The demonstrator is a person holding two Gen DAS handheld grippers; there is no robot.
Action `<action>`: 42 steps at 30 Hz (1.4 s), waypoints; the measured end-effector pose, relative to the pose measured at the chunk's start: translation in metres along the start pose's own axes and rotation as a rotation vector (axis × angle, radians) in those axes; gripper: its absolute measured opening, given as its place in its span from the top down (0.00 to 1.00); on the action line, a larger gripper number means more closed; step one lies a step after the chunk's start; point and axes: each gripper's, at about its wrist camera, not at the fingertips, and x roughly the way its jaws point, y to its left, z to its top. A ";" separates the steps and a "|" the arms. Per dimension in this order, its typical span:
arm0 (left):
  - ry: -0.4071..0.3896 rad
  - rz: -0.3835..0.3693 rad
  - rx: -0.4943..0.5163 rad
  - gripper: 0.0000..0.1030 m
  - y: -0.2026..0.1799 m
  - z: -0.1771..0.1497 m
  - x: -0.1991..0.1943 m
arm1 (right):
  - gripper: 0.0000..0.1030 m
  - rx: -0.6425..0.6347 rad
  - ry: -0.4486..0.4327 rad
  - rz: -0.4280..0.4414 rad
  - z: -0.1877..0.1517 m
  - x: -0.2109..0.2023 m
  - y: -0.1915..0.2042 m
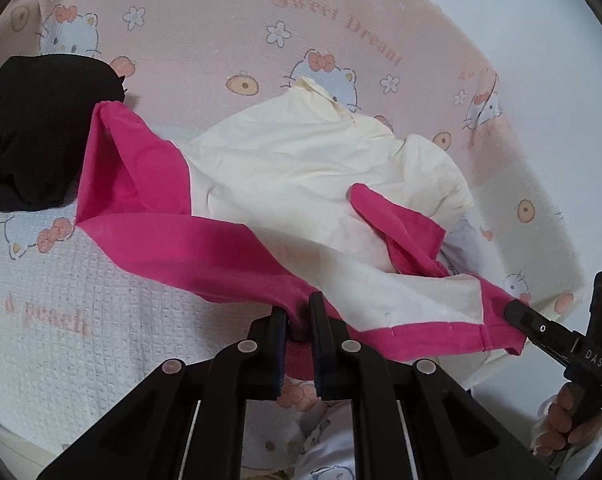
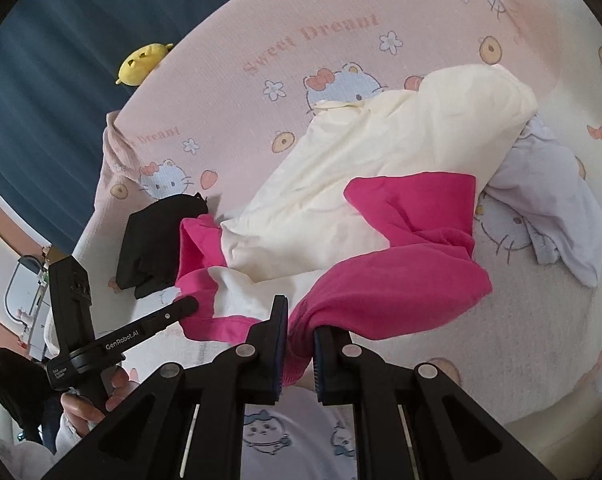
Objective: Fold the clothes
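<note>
my left gripper [image 1: 299, 320] is clamped on the pink hem of the shirt [image 1: 301, 168], and my right gripper [image 2: 301, 328] pinches pink cloth further along it. the cream and pink shirt sprawls crumpled across the middle of the bed [image 1: 221, 32], a black garment [image 1: 33, 132] at its left. it looks light, limp and soft, so i judge hem corners the best hold. the blanket reads "sweet dream"; one gripper reads "genrobot.ai", the other "das".
</note>
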 end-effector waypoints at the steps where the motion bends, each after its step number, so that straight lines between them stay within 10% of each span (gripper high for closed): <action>1: -0.004 -0.004 0.004 0.92 0.000 0.000 -0.003 | 0.91 0.002 0.002 -0.003 0.001 -0.002 0.003; 22: 0.150 -0.116 0.105 0.92 0.012 -0.039 -0.001 | 0.91 0.124 0.094 -0.267 -0.050 -0.016 -0.001; 31: 0.216 -0.051 -0.032 0.92 0.034 -0.073 0.015 | 0.91 0.228 0.131 -0.236 -0.089 0.007 -0.052; 36: 0.238 -0.146 -0.218 0.91 0.059 -0.071 0.008 | 0.90 0.238 0.110 -0.195 -0.100 0.014 -0.055; 42: 0.293 -0.116 -0.241 0.89 0.065 -0.075 0.018 | 0.45 0.283 0.105 -0.171 -0.109 0.007 -0.055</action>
